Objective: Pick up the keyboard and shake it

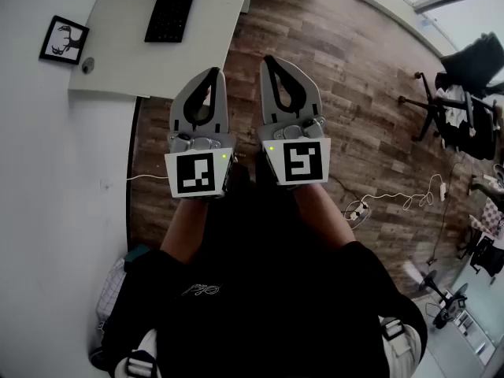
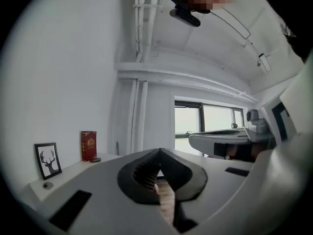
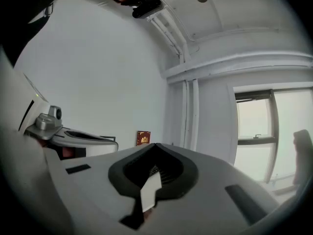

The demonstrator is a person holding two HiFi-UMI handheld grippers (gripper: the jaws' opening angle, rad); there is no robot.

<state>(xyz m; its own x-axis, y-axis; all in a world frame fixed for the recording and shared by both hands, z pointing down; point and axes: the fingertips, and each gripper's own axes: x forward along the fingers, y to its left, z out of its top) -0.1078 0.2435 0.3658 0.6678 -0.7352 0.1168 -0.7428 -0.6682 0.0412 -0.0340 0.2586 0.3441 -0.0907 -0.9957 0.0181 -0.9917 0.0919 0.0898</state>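
The black keyboard [image 1: 173, 6] lies on the white tabletop [image 1: 118, 61], well apart from both grippers. The left gripper [image 1: 211, 75] and right gripper [image 1: 271, 61] hang side by side over the wooden floor [image 1: 354, 93], jaws pressed together, holding nothing

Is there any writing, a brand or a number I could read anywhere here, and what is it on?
Nothing reads clearly.
Gold print on the red book: too small to read.
Pale script on the black shirt: too blurred.
Key legends on the keyboard: too small.
The marker squares: black-and-white patterns, no letters.
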